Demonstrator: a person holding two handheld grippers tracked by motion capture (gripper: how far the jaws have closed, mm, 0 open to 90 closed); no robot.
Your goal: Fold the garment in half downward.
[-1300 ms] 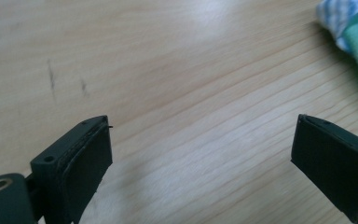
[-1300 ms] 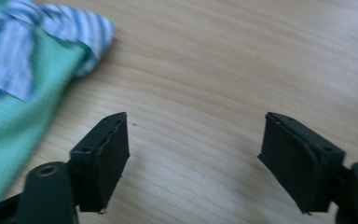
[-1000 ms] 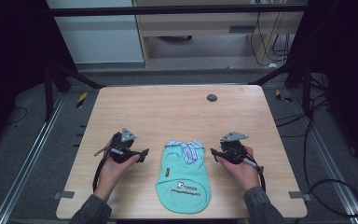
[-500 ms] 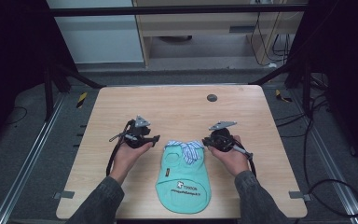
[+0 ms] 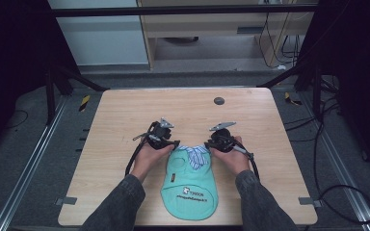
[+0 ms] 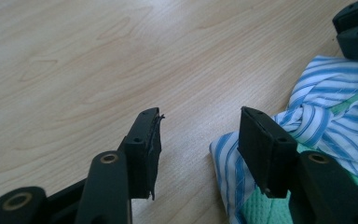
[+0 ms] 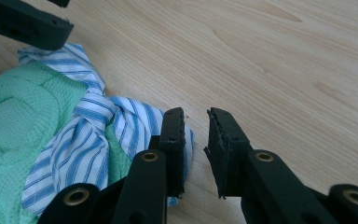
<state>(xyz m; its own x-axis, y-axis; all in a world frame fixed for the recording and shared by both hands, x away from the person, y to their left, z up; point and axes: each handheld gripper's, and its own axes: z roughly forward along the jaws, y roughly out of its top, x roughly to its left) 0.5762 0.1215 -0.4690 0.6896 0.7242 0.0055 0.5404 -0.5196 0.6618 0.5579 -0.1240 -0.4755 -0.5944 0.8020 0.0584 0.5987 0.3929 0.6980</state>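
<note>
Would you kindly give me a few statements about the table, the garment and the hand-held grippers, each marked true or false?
1. A mint-green mesh garment with blue-striped collar lies on the light wooden table. True.
2. The left hand-held gripper clamps the collar. False: its jaws stand apart, with bare wood between them.
3. A small dark round disc sits near the table's far edge. True.
4. The right hand-held gripper rests on the green mesh. False: it sits at the collar's edge, over wood.
</note>
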